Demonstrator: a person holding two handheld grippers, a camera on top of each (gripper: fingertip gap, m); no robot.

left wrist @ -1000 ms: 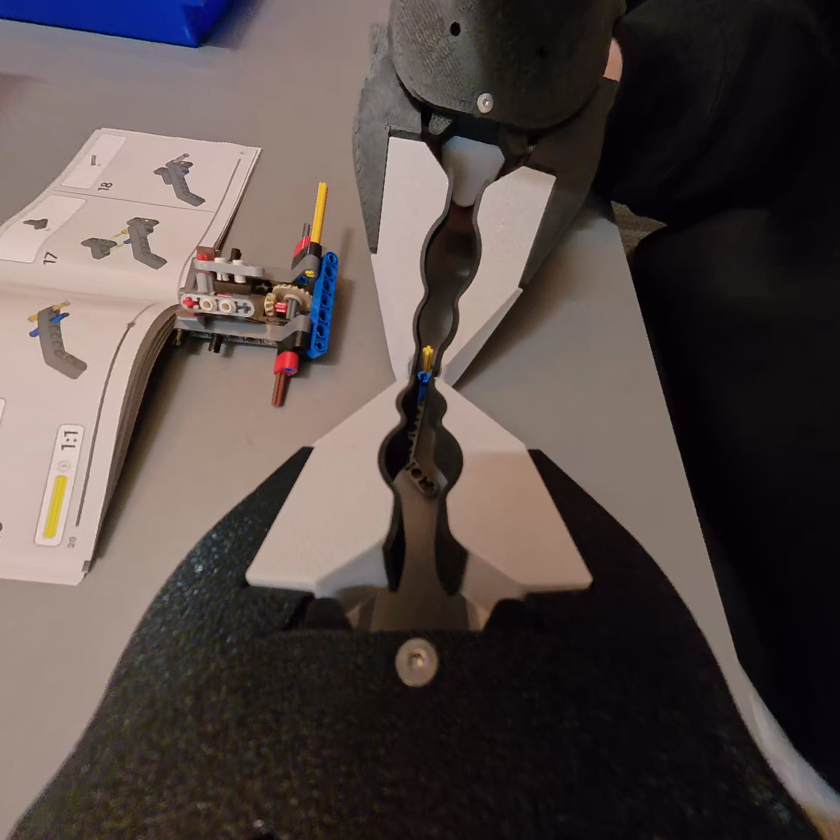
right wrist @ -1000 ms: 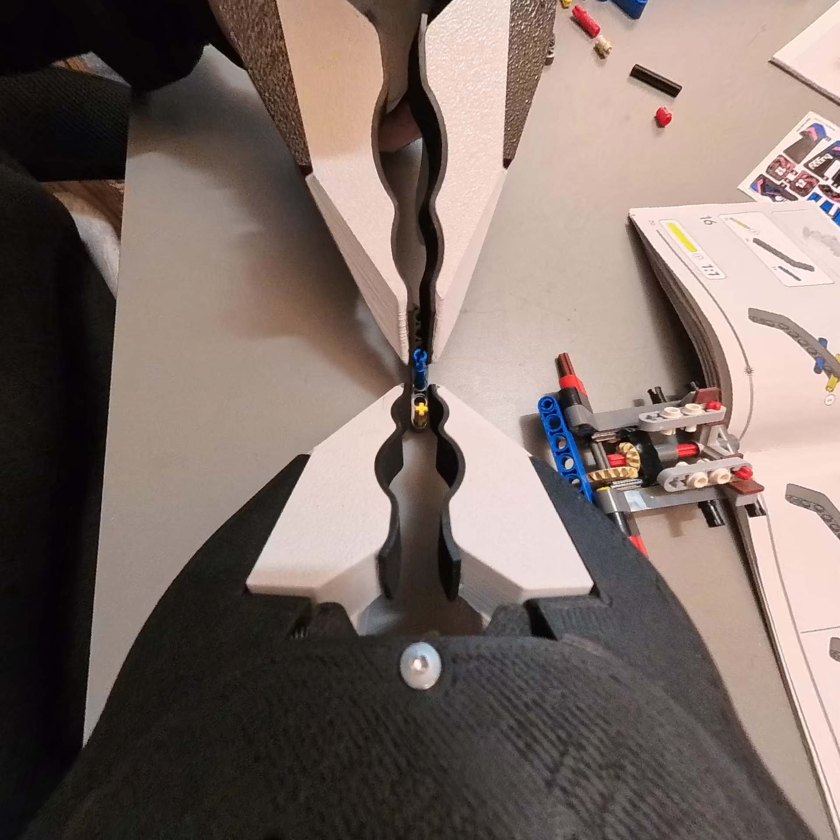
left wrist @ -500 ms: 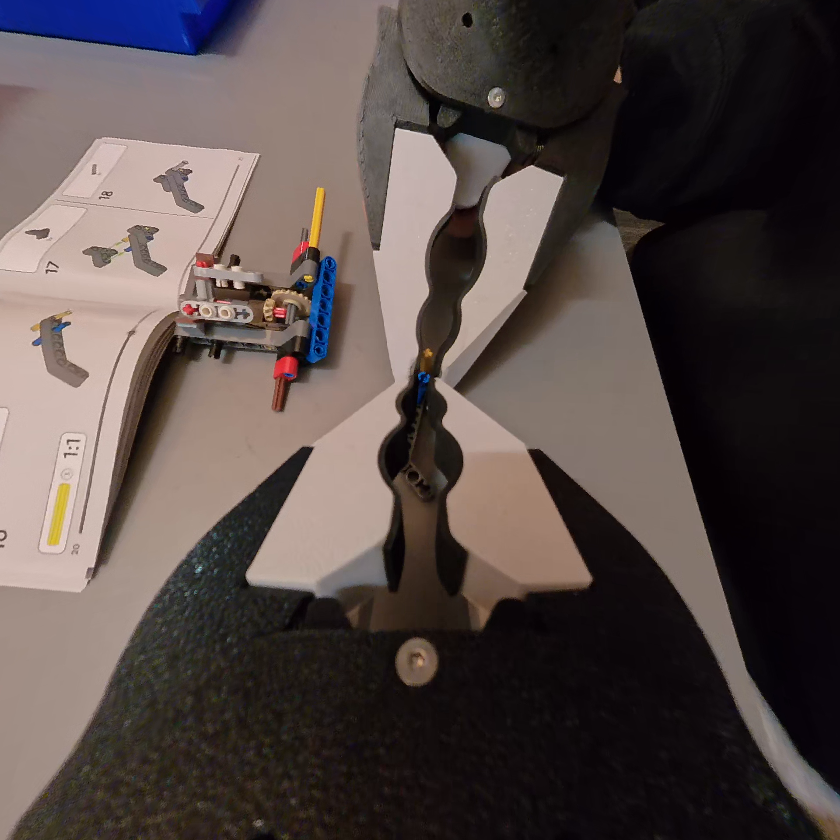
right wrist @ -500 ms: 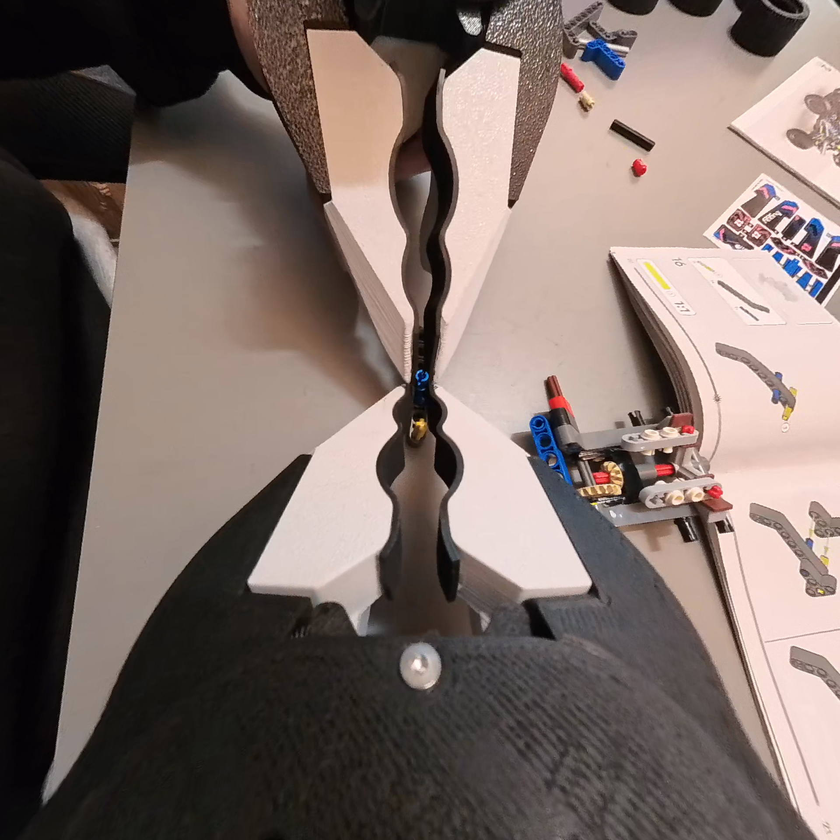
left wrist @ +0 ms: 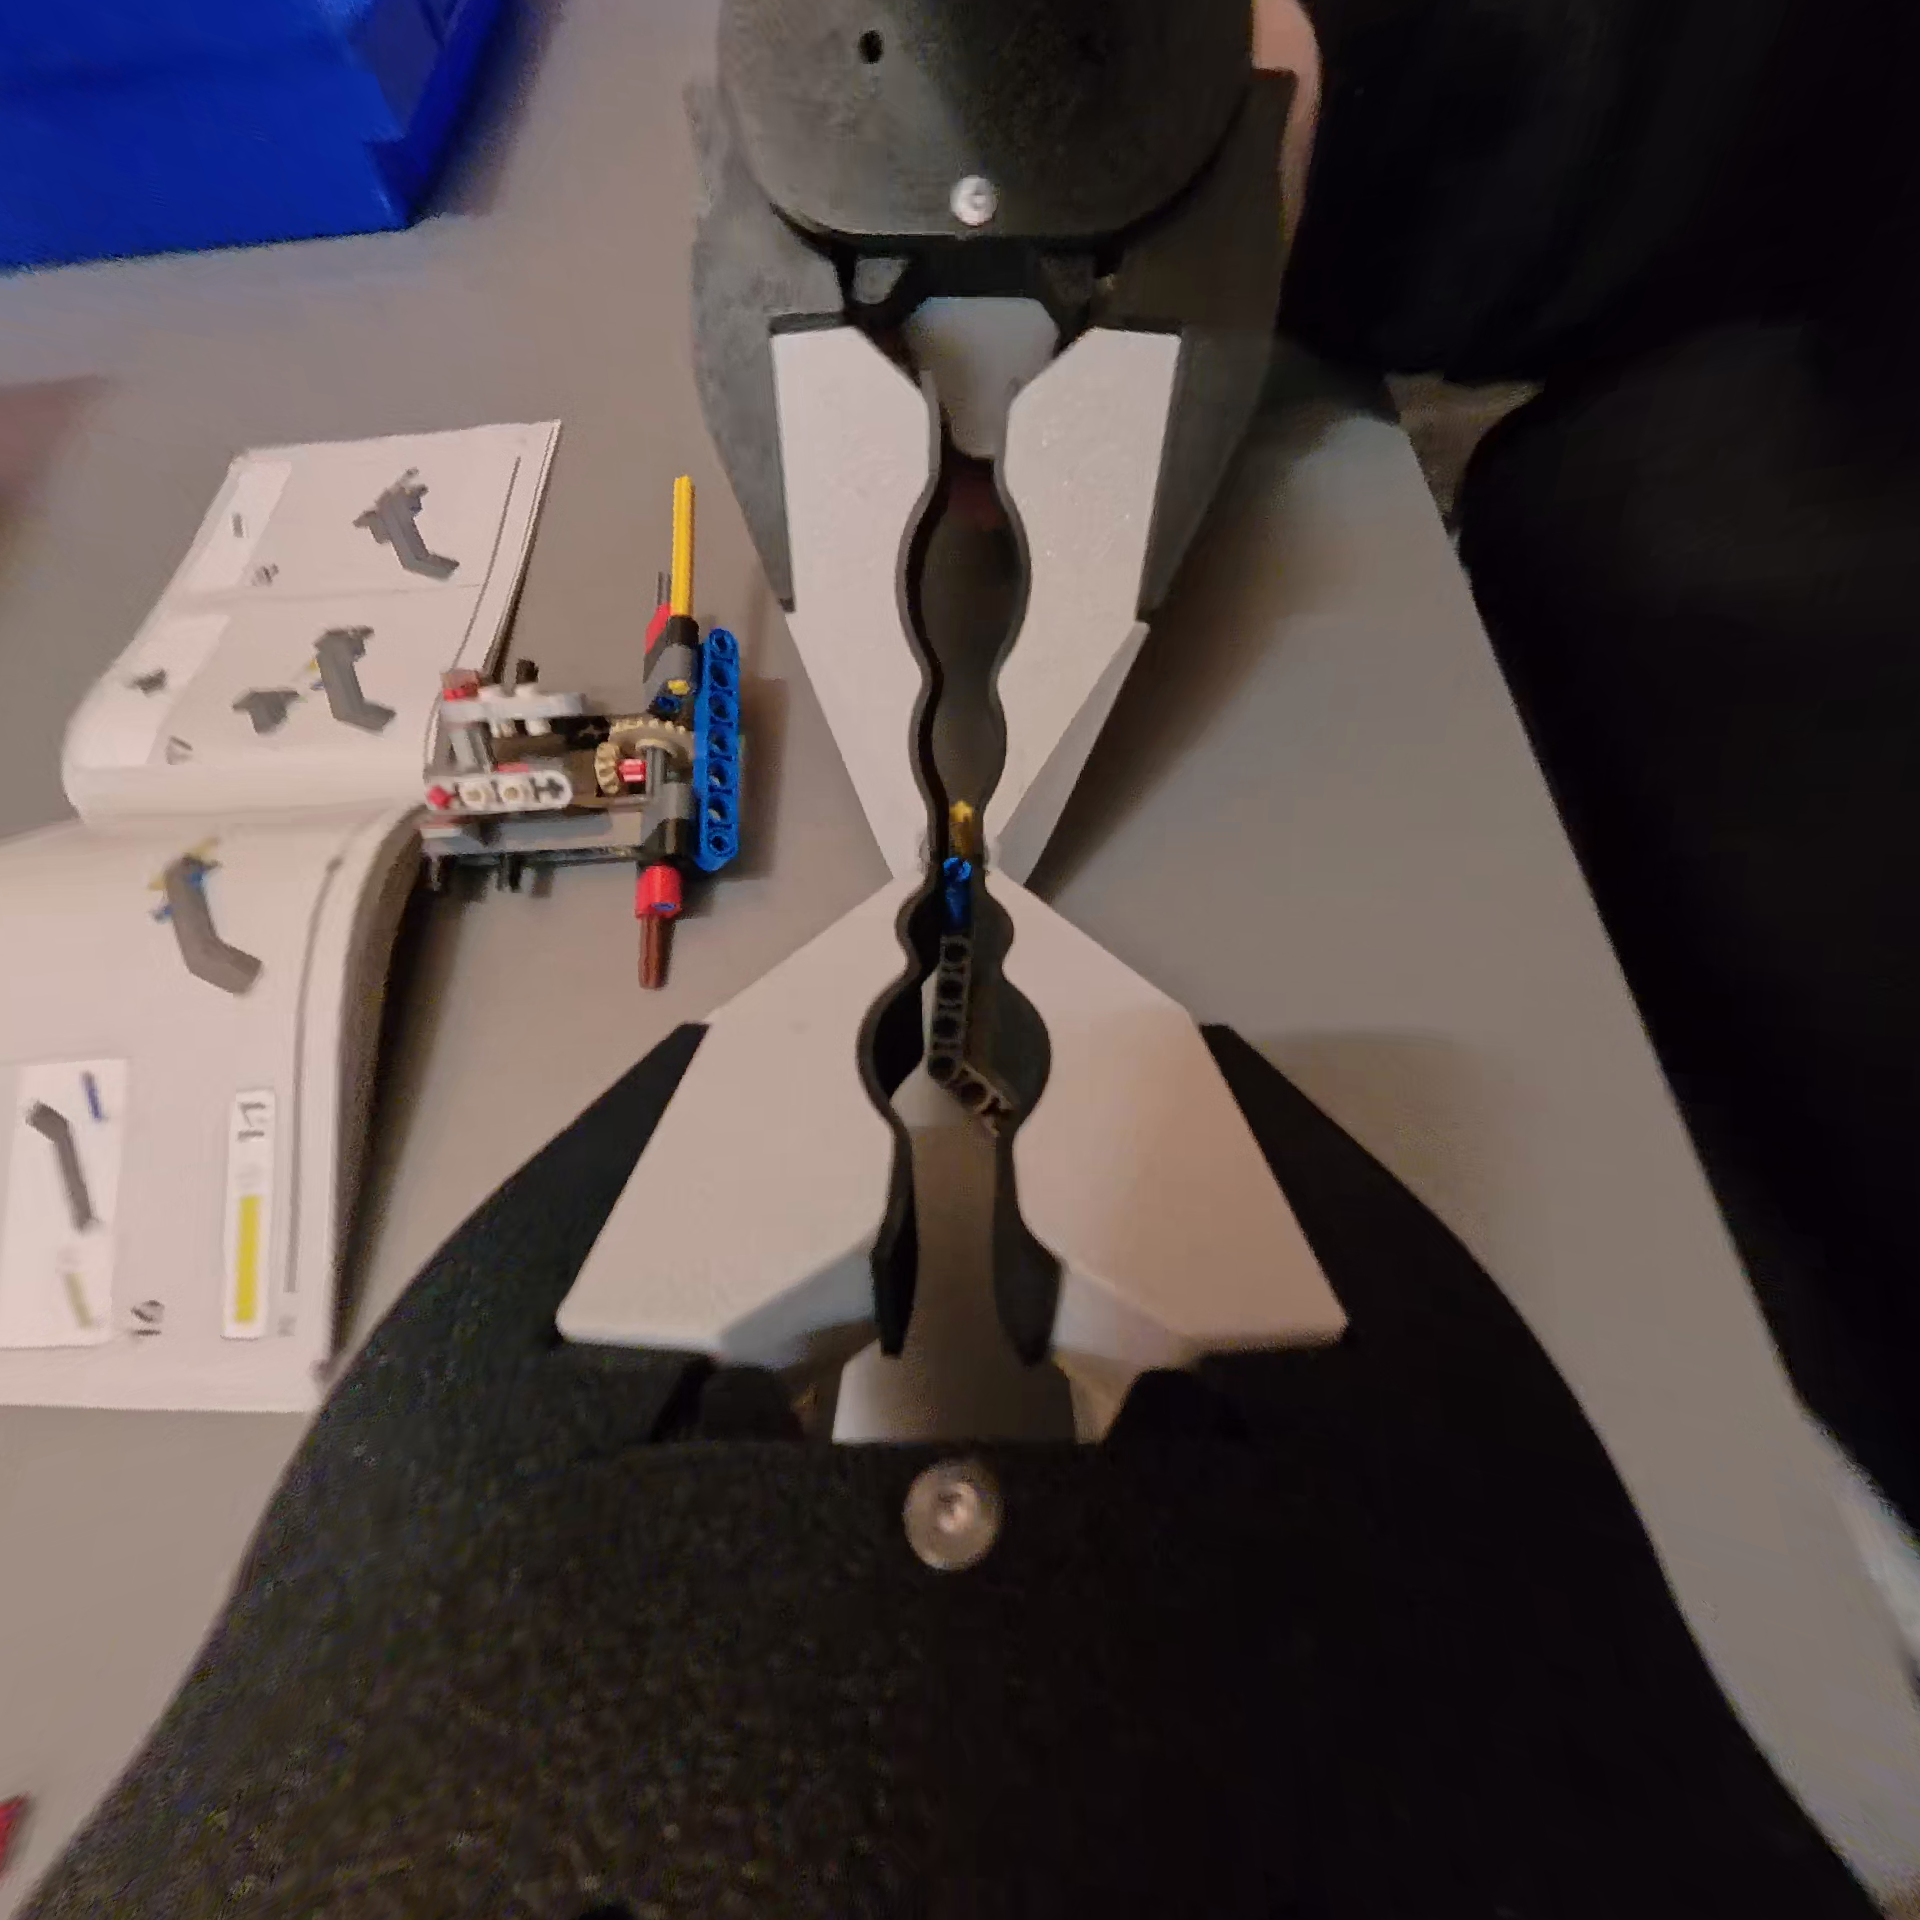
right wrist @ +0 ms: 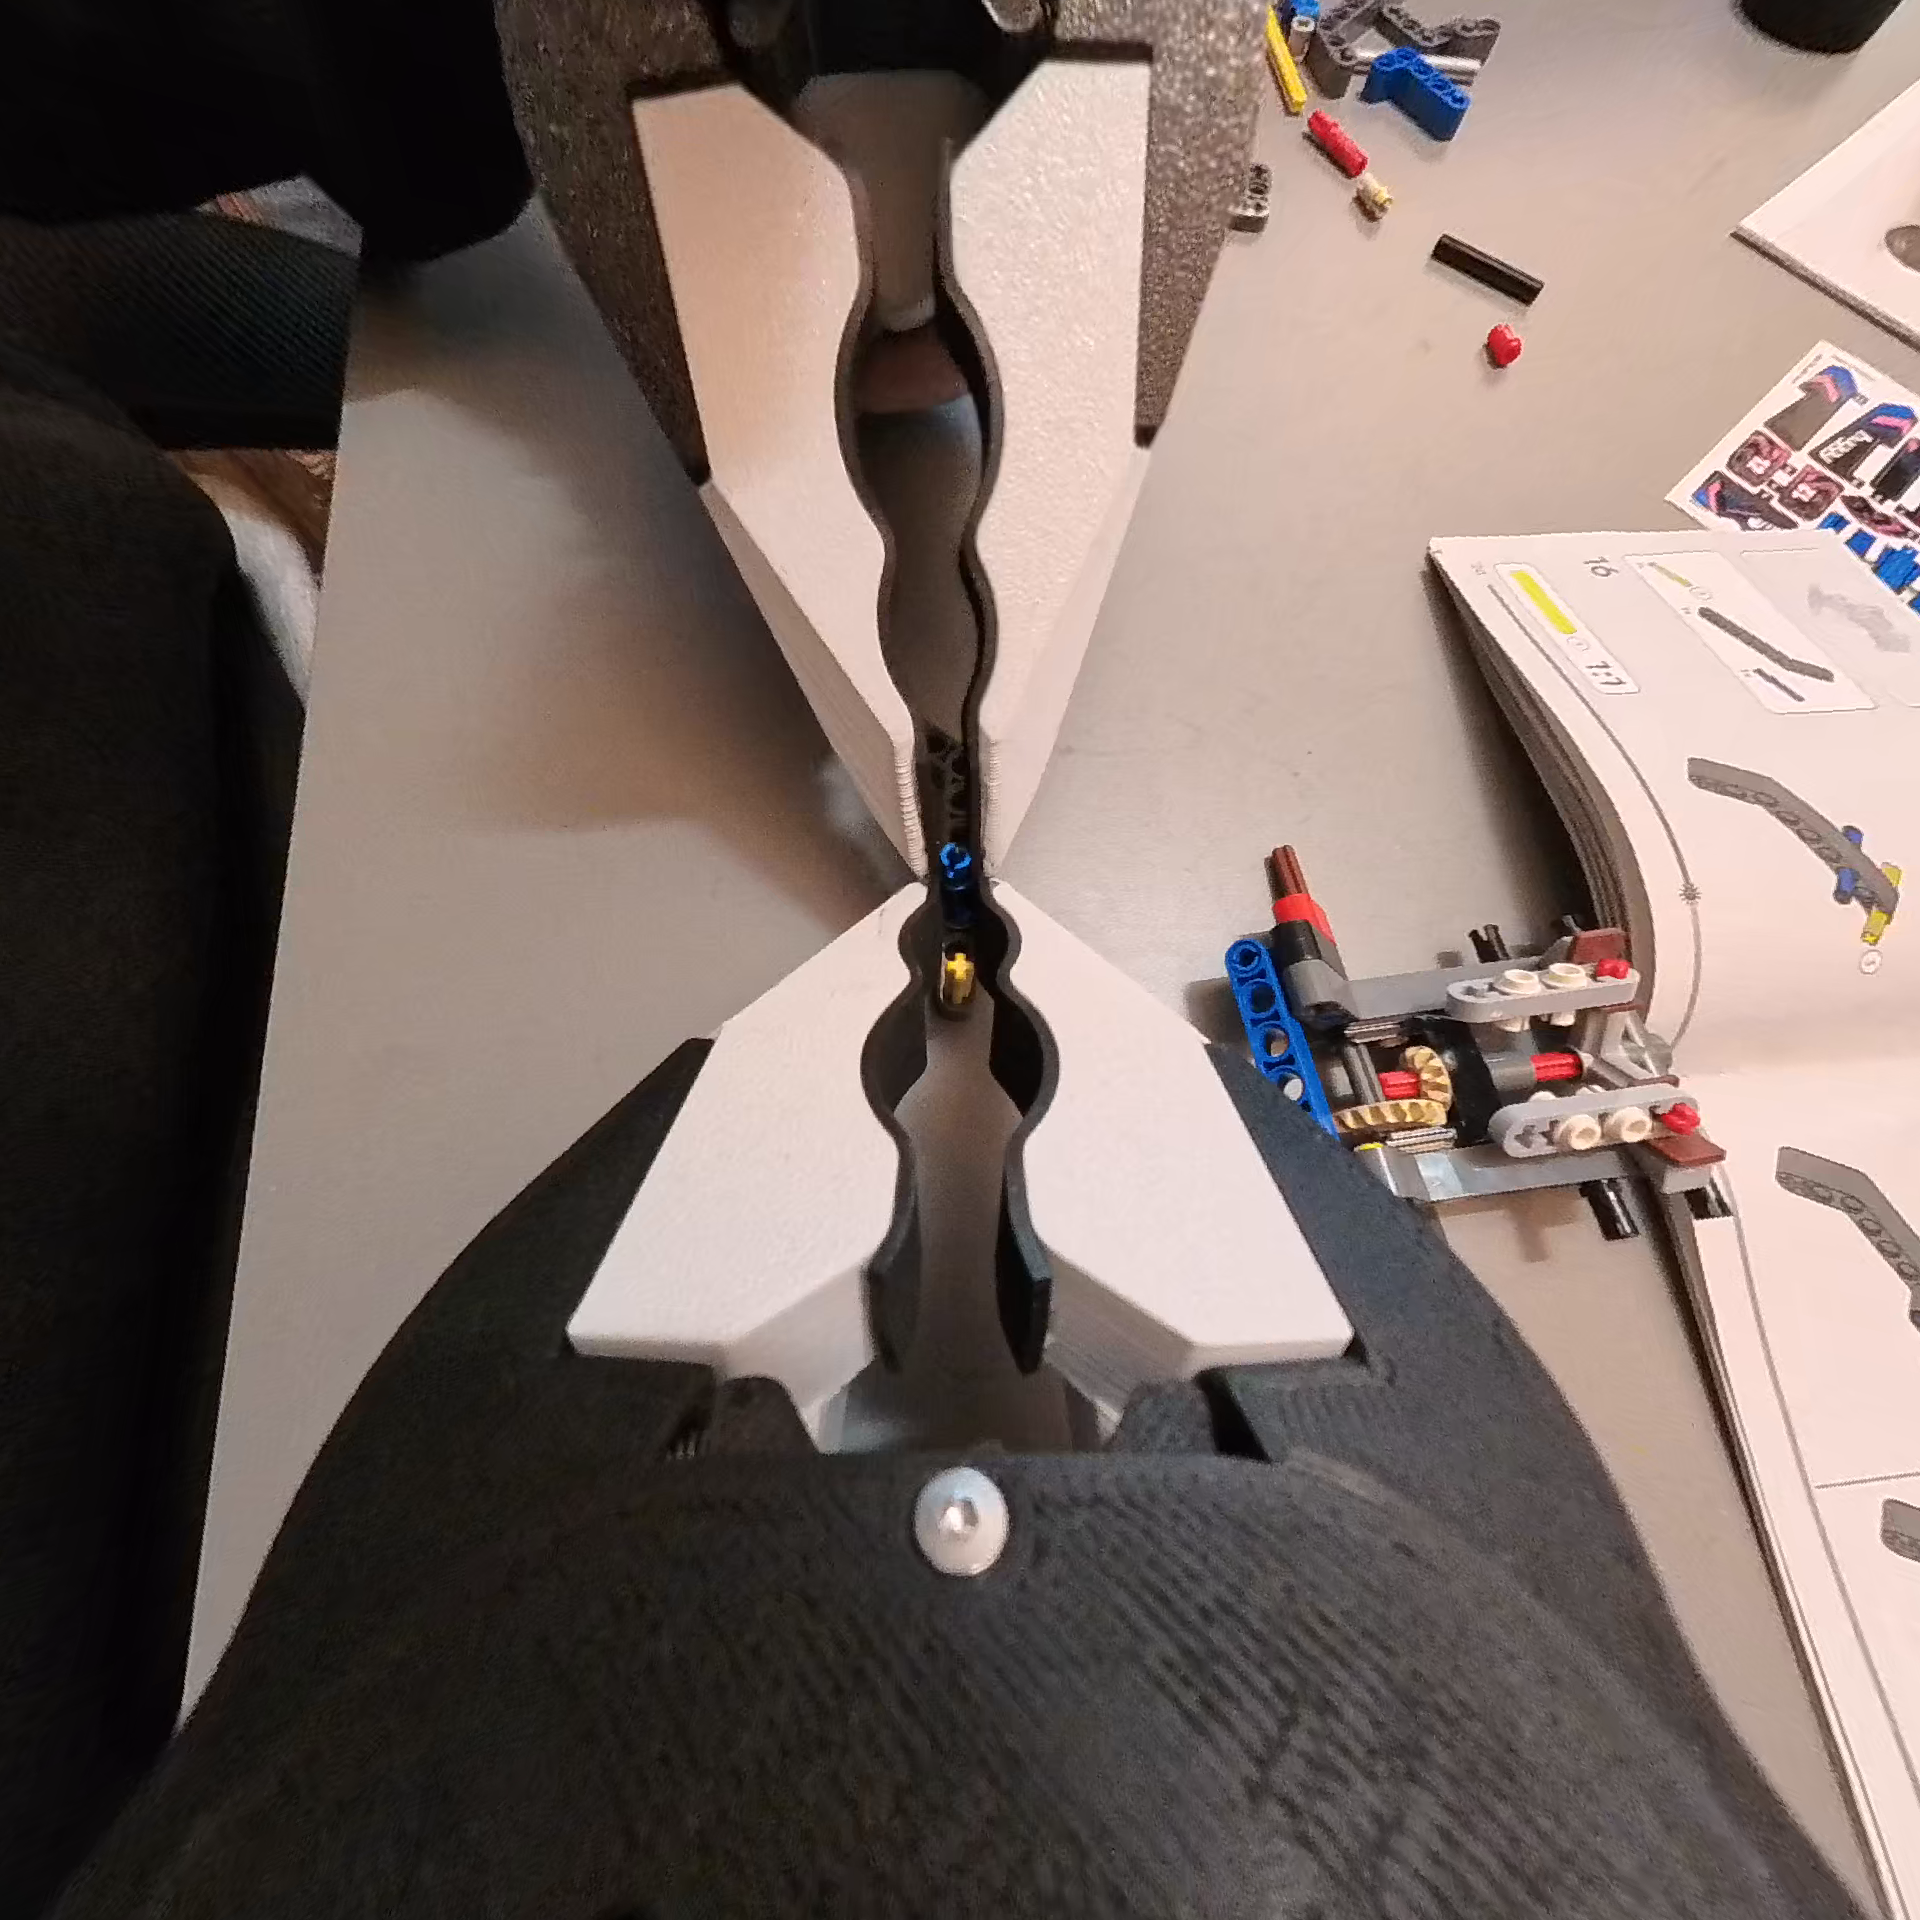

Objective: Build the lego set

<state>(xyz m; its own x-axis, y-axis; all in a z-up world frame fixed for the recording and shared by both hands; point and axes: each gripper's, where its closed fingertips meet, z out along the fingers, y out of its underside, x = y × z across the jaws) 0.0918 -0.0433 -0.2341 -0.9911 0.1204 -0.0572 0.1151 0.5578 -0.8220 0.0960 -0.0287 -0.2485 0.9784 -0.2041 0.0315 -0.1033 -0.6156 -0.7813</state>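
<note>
In the left wrist view, the left gripper (left wrist: 958,883) is clenching its jaws on a dark grey bent beam (left wrist: 961,1023) above the counter (left wrist: 1299,831), tip to tip with the right gripper (left wrist: 961,831). In the right wrist view, the right gripper (right wrist: 954,914) is gripping a yellow axle (right wrist: 954,975) beside the beam's blue pin (right wrist: 954,878), with the partly built model (right wrist: 1455,1070) lying rightward against the manual (right wrist: 1766,935)

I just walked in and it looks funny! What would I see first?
Two white tongs meet tip to tip in mid-air: the left tongs pinch a dark bent beam with a blue pin, the right tongs a yellow axle. Beside them on the grey table sits a half-built model, against an open instruction booklet.
</note>
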